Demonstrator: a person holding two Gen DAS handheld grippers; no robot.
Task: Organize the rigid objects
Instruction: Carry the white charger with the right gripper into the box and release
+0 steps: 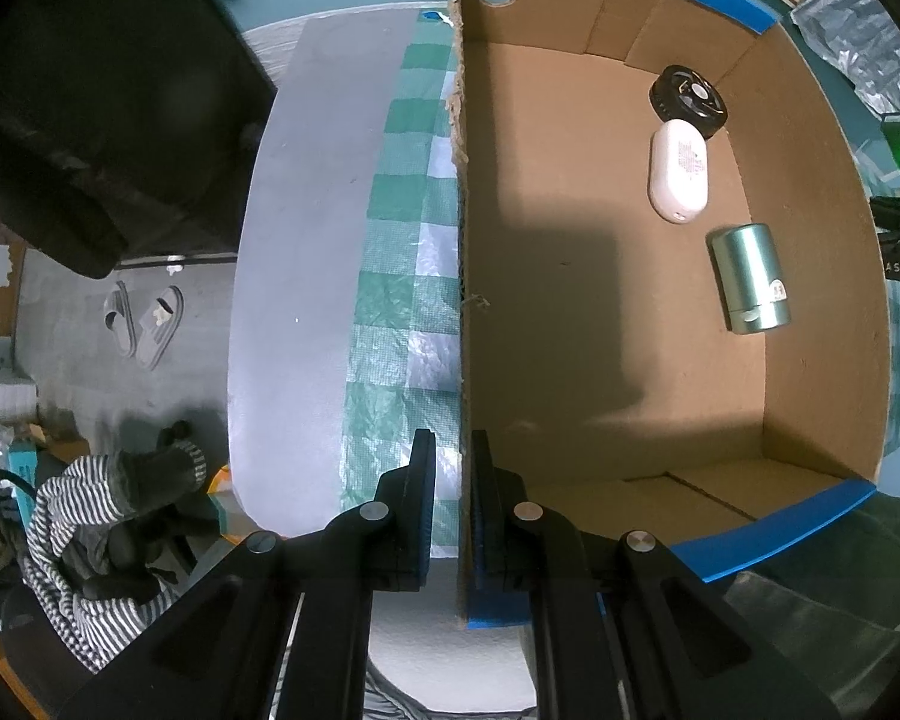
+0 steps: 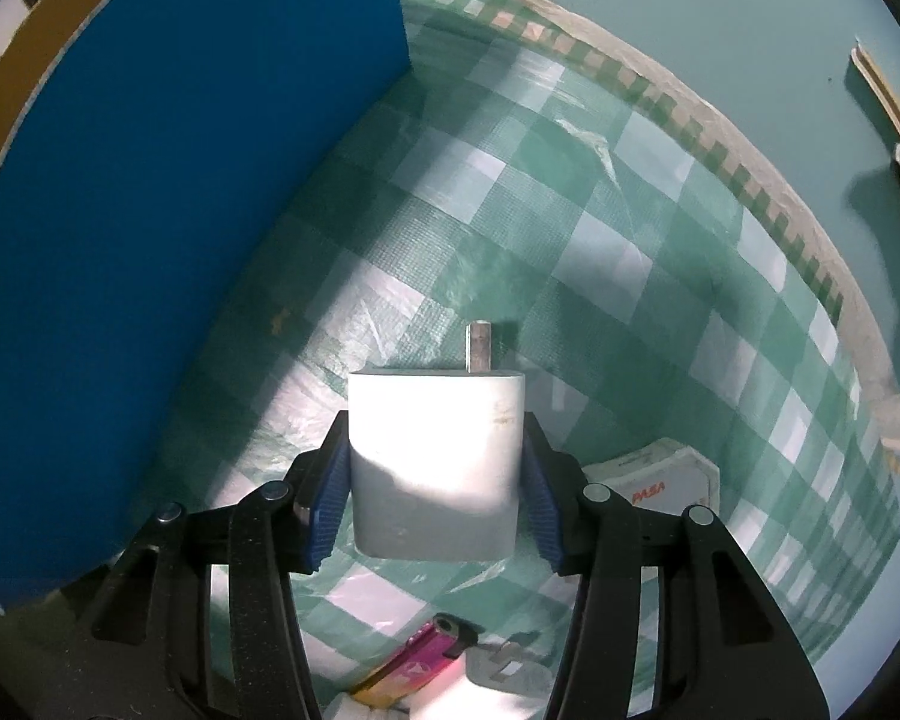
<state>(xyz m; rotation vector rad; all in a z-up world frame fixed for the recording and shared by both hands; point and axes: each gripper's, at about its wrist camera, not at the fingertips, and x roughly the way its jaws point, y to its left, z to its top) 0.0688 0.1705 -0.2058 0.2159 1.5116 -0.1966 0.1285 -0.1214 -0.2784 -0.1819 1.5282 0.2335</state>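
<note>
Right wrist view: white charger block (image 2: pixel 435 462) was clamped between the right gripper (image 2: pixel 435 492) pads, above the checked cloth (image 2: pixel 600 240), beside the box (image 1: pixel 600 330). Left gripper (image 1: pixel 453 504) pinched the box wall. Inside lay black disc (image 1: pixel 688 99), white case (image 1: pixel 678 171), metal cylinder (image 1: pixel 750 279). Lighter (image 2: pixel 414 663) and card pack (image 2: pixel 660 483) remained outside

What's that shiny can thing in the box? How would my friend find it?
Look inside the big cardboard box, along its right wall. The metal can lies on its side nearest you, below the white oval case and black round thing; it alone is shiny silver.
</note>
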